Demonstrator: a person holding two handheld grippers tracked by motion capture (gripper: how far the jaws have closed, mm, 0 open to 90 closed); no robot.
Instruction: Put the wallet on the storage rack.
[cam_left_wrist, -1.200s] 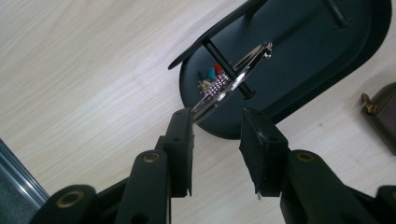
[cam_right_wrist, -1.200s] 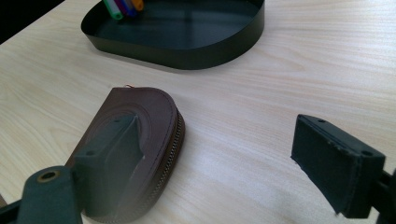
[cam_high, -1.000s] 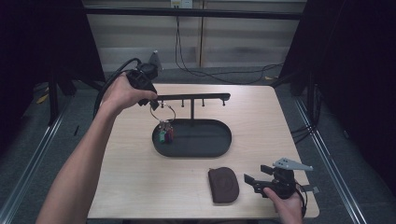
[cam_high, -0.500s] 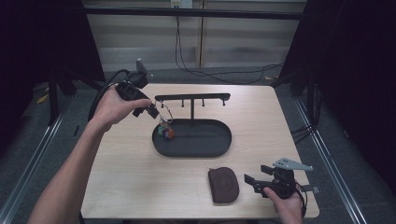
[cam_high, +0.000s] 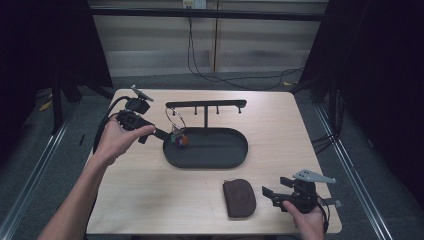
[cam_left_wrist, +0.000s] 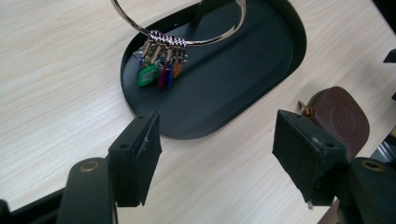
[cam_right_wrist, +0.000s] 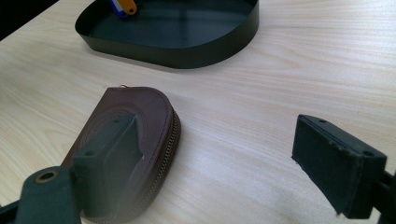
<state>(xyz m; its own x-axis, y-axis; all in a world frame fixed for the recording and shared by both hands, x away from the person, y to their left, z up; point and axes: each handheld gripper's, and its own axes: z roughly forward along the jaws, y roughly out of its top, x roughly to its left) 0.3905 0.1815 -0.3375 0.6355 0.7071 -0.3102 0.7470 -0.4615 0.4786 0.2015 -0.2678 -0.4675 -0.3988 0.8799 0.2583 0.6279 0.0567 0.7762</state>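
On the hook, silver key ring (cam_left_wrist: 177, 32) dangles coloured tags.

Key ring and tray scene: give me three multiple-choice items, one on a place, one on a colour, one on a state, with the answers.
1. Where do the tags of the key ring rest?
A. in the black tray
B. on the bare table
C. on the brown pouch

2. What colour is the zipped pouch lying near the right gripper?
A. green
B. brown
C. white

3. How do the jaws of the left gripper stand?
A. shut on the ring
B. shut on the tray's rim
C. open, with nothing between them

Answers: 1 A, the tags lie at the tray's end while the ring leans up toward the rack. 2 B, the leather shows brown in all views. 3 C, the jaws have just been opening and only table shows between the pads.
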